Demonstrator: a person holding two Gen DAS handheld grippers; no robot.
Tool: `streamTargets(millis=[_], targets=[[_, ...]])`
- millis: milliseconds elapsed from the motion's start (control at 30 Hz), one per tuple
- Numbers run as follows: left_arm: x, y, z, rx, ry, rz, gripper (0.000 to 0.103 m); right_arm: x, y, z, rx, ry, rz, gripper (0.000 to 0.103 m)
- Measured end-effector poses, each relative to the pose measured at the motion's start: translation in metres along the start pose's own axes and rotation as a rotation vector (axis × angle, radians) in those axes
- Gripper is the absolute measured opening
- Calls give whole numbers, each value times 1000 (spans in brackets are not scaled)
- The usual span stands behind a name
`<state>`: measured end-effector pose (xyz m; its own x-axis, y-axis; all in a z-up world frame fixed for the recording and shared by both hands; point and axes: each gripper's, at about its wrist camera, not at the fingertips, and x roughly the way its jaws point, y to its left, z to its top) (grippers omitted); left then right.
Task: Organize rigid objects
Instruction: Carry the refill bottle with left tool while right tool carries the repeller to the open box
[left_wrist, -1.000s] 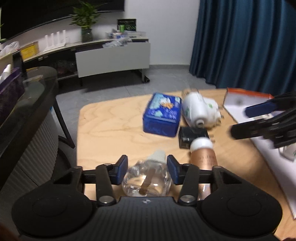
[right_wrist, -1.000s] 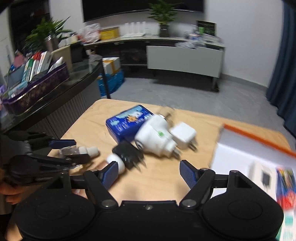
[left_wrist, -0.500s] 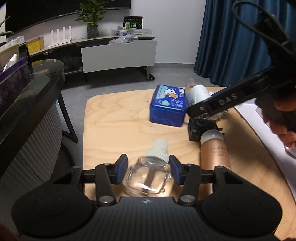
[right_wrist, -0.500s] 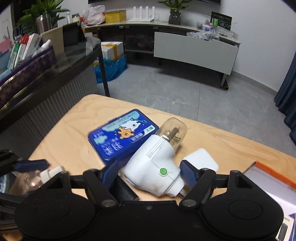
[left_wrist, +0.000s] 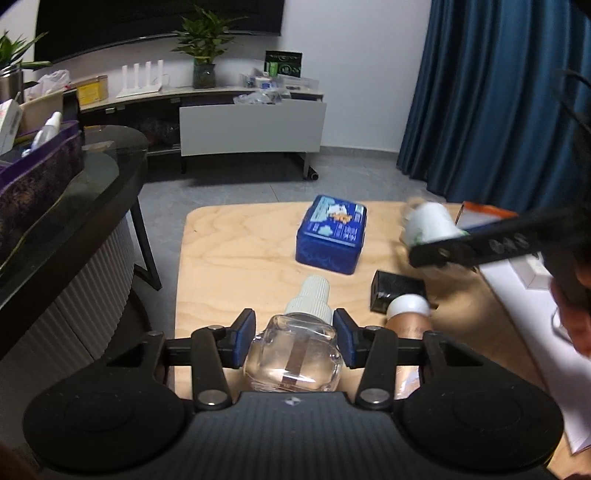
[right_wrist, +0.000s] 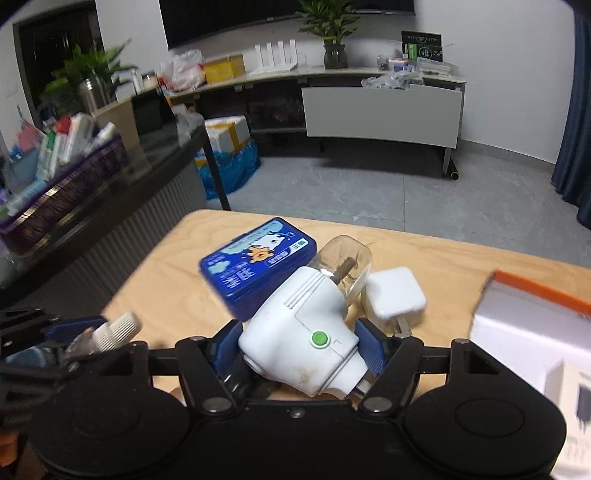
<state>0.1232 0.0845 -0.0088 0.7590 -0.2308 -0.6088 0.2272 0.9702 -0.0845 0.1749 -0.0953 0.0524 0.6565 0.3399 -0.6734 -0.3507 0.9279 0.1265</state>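
My left gripper (left_wrist: 293, 341) is shut on a clear glass bottle (left_wrist: 293, 360) with a white ribbed cap, held above the near edge of the wooden table (left_wrist: 236, 258). My right gripper (right_wrist: 301, 349) is shut on a white plug-in heater (right_wrist: 301, 341) with a green button and a clear bottle at its far end; the heater shows blurred in the left wrist view (left_wrist: 428, 223). A blue tin (right_wrist: 256, 264) lies just beyond it. A white charger (right_wrist: 395, 297) sits to its right. A black adapter (left_wrist: 397, 291) and a copper bottle (left_wrist: 408, 317) lie on the table.
An orange-edged white tray (right_wrist: 532, 325) with small boxes stands at the right of the table. A dark glass side table (left_wrist: 74, 206) with a purple basket is to the left. Blue curtains (left_wrist: 498, 103) hang at the right.
My right gripper has moved in over the white heater and shut on it. My left gripper still holds the glass bottle, now pointing more straight ahead.
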Motion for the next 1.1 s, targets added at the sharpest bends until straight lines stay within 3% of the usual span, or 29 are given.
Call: streamTargets(millis=[200, 400, 667, 900, 1100], targets=[[-26, -20, 6, -6, -53, 17, 47, -68, -5, -27, 43, -67, -13, 80], [-52, -59, 7, -12, -69, 14, 47, -144, -23, -62, 107, -149, -96, 80], [-68, -131, -4, -31, -70, -84, 47, -224, -61, -112, 182, -218, -222, 80], [-61, -194, 6, 53, -63, -161, 47, -260, -89, -148, 229, -249, -302, 80], [-64, -217, 4, 45, -87, -149, 47, -263, -90, -159, 220, -262, -300, 80]])
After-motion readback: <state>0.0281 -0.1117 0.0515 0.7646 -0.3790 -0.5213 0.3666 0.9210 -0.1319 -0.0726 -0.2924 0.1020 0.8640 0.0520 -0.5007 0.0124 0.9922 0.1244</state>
